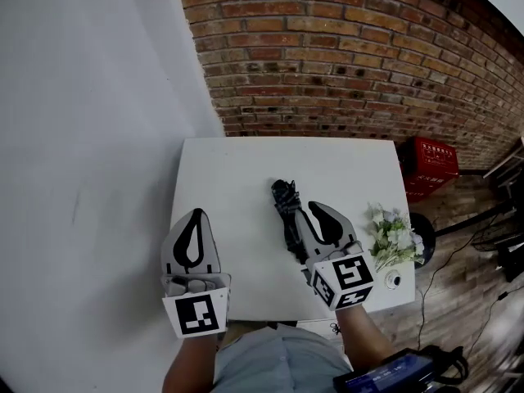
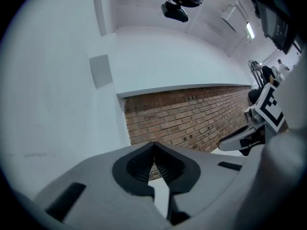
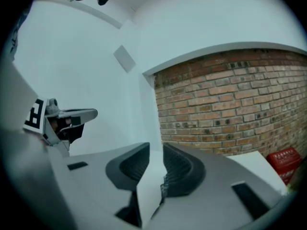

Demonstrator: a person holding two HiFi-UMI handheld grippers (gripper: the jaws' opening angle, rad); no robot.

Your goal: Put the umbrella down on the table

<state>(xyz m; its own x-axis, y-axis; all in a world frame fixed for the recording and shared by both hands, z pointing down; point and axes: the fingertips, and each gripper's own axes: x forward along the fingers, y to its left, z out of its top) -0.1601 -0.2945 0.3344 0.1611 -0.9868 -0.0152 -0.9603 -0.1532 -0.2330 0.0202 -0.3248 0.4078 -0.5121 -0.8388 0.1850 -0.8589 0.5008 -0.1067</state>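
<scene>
The black folded umbrella (image 1: 286,207) lies lengthwise on the white table (image 1: 233,170), just right of its middle. My right gripper (image 1: 314,207) hovers above the table beside the umbrella's right side, not touching it. In the right gripper view its jaws (image 3: 156,146) stand a narrow gap apart with nothing between them. My left gripper (image 1: 196,213) is raised over the table's left edge. Its jaws (image 2: 153,144) meet at the tips and hold nothing. Neither gripper view shows the umbrella.
A bunch of pale flowers (image 1: 393,236) lies at the table's right edge, with a small white round object (image 1: 393,281) near the front right corner. A red crate (image 1: 432,166) stands on the floor to the right. A brick wall (image 1: 344,56) runs behind the table, a white wall (image 1: 90,137) on the left.
</scene>
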